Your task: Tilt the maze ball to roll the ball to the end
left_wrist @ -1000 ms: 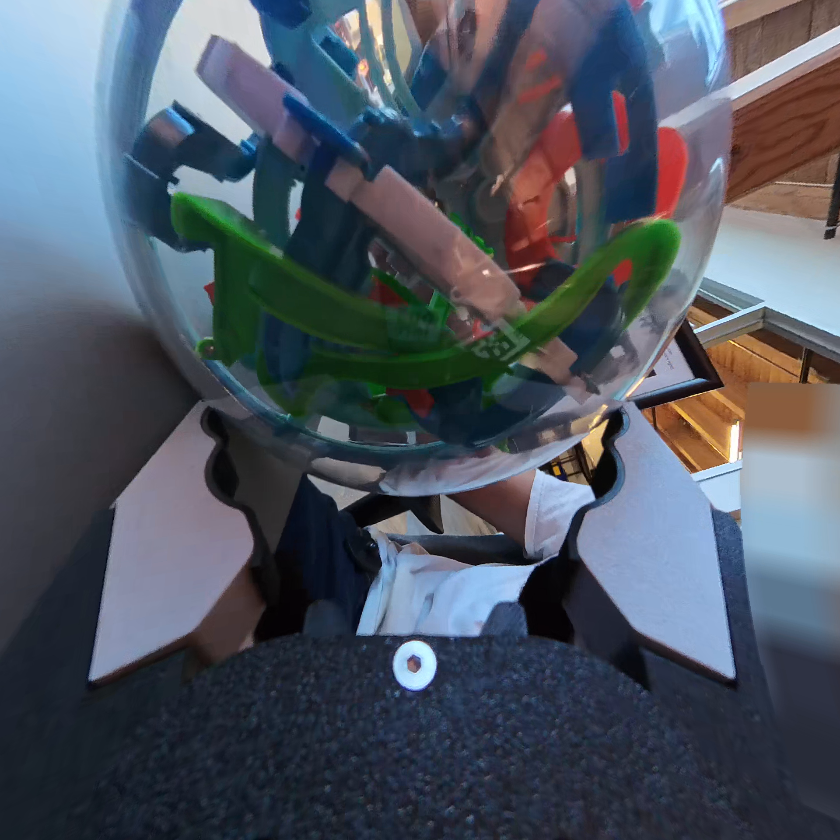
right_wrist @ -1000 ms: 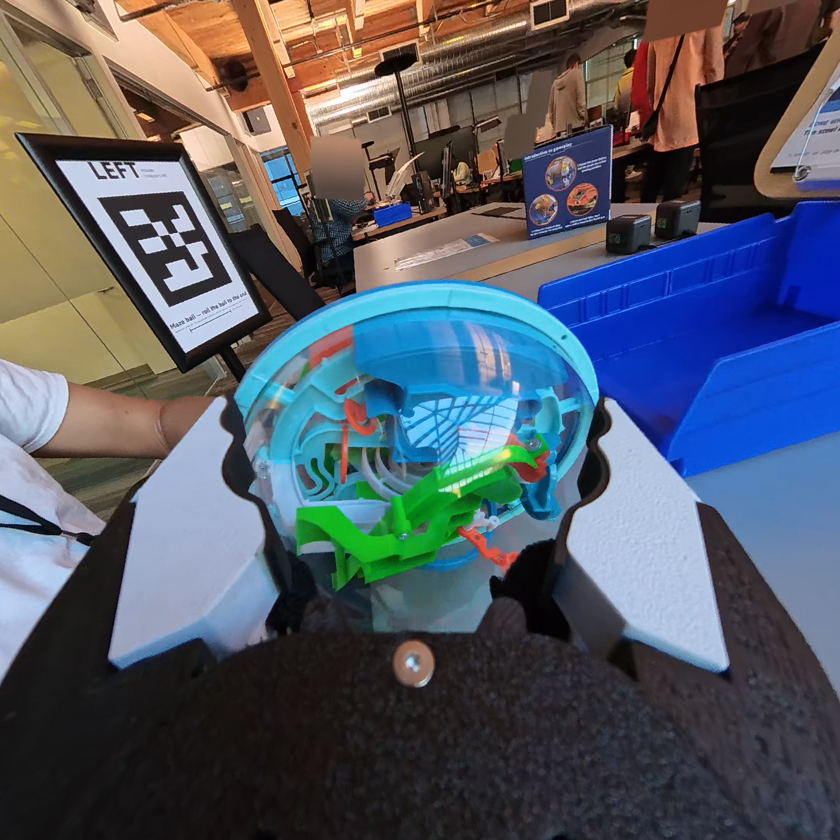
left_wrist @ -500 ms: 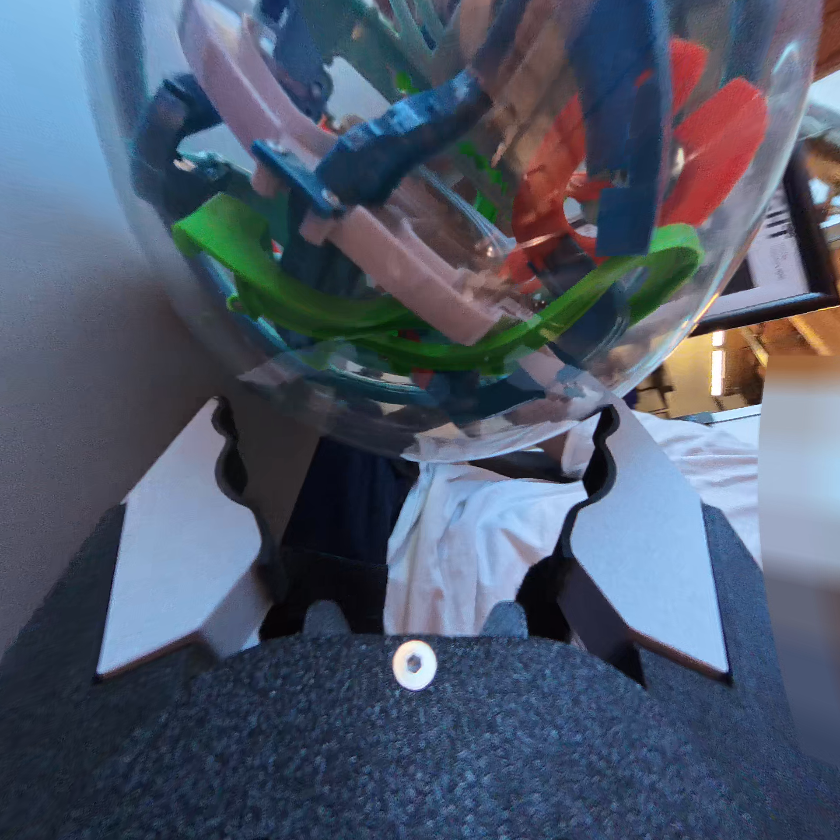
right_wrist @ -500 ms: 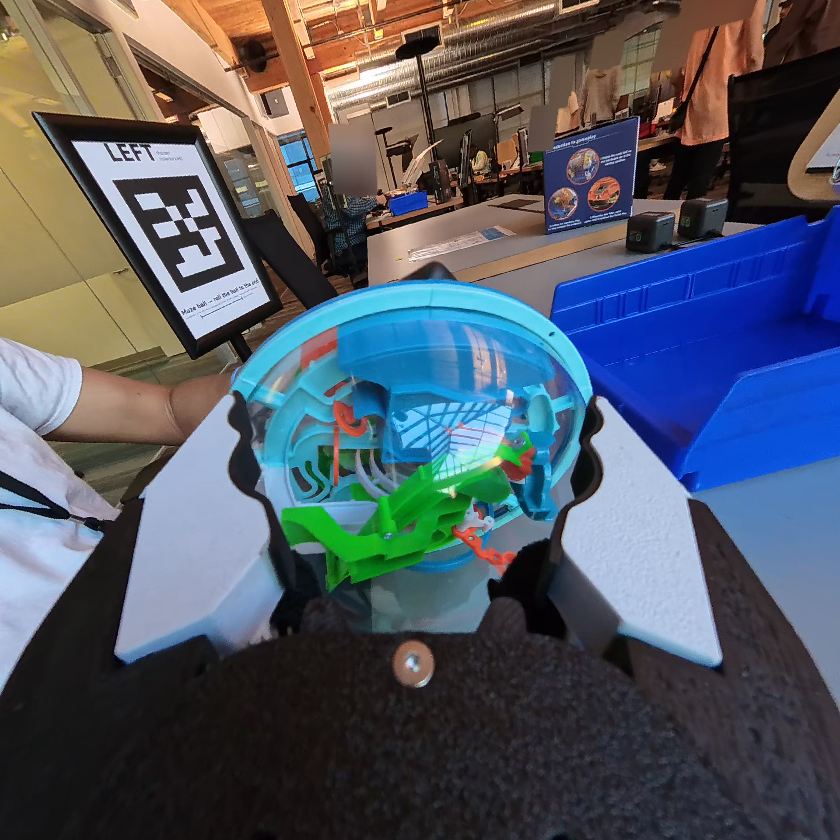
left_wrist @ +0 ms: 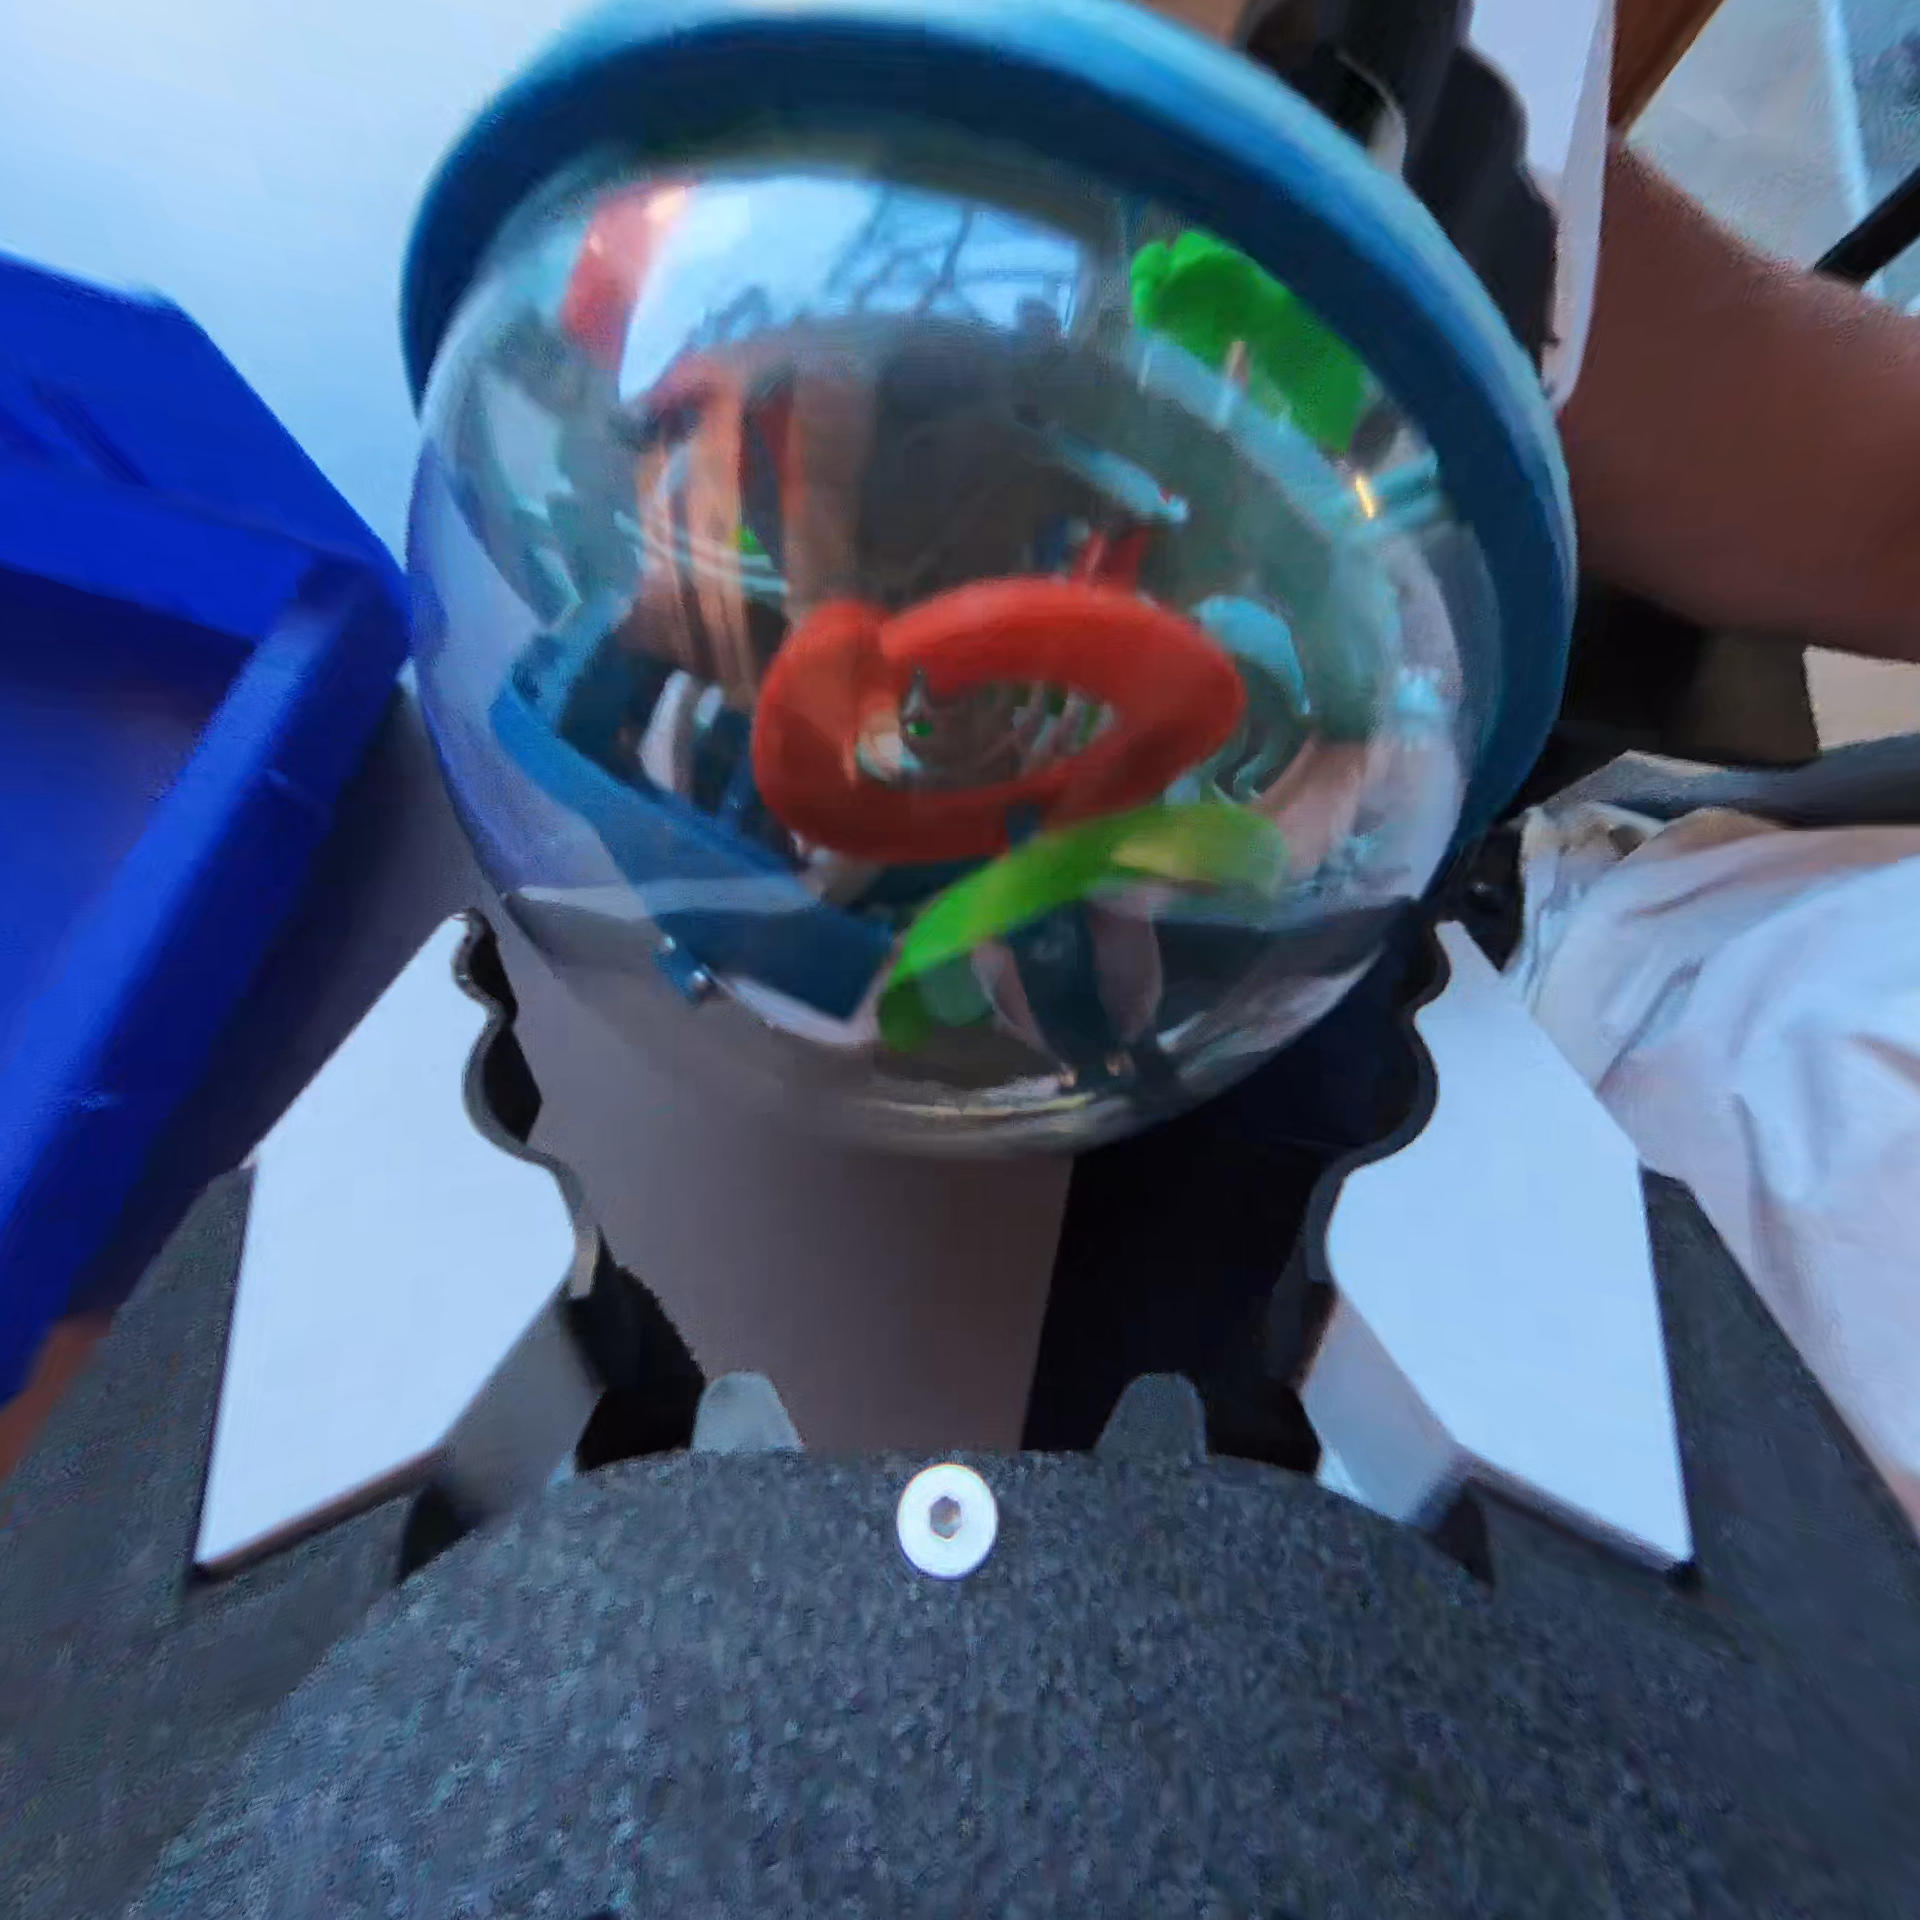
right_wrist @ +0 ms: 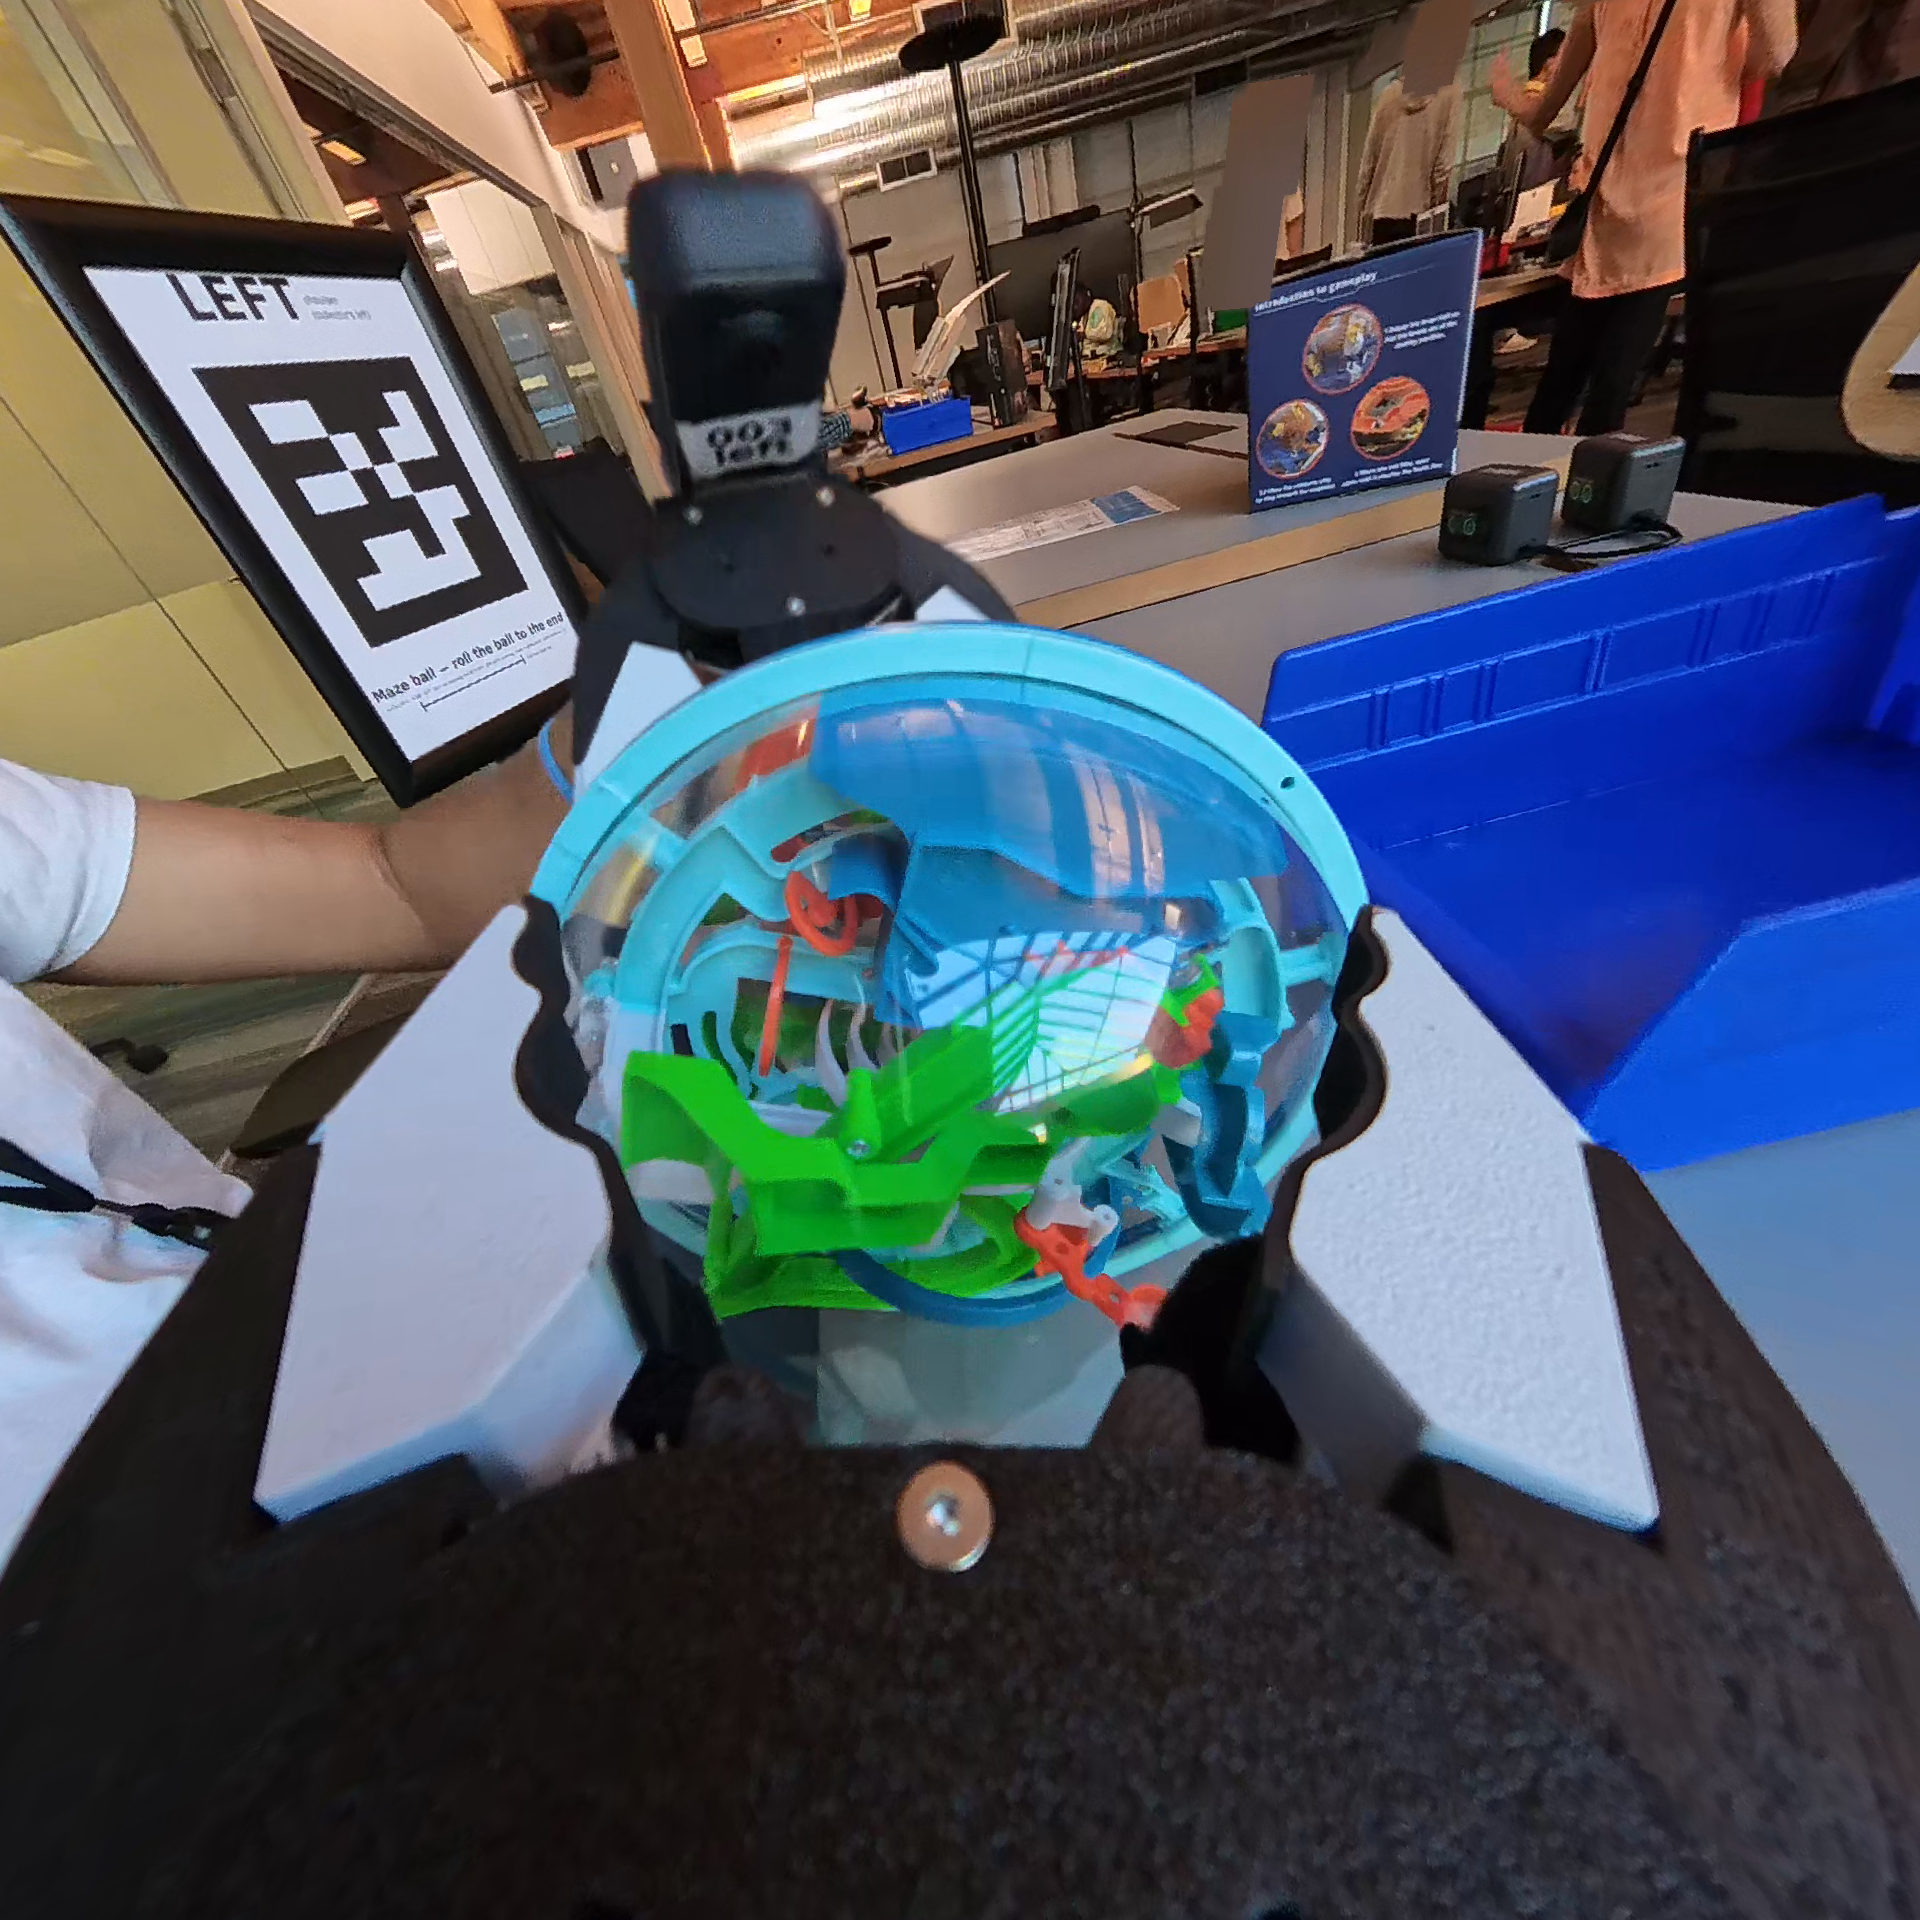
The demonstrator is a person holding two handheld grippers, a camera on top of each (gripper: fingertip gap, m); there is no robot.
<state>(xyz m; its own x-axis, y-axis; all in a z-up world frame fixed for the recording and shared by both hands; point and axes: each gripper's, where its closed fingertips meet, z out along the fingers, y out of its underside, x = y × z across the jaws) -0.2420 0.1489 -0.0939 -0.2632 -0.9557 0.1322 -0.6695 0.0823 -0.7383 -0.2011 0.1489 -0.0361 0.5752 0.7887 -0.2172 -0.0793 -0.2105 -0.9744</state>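
The maze ball [right_wrist: 935,987] is a clear sphere with a light-blue ring and green, orange and blue tracks inside. My right gripper [right_wrist: 951,925] is shut on it, one white finger on each side, and holds it above the table. My left gripper [left_wrist: 951,935] is open wide, its fingertips close beside the rounded clear shell of the ball [left_wrist: 935,623]. In the right wrist view the left gripper's black body [right_wrist: 738,540] stands behind the top of the ball. I cannot make out the small ball inside the maze.
A blue bin [right_wrist: 1610,883] stands on the grey table [right_wrist: 1818,1247] to the right and shows at the left of the left wrist view [left_wrist: 156,779]. A framed marker sign [right_wrist: 312,488] stands at back left. A person's arm [right_wrist: 260,904] reaches in from the left.
My left gripper has swung from under the ball round to its far side, and its view now takes in the blue ring and the bin. The right gripper keeps its hold and has tilted slightly.
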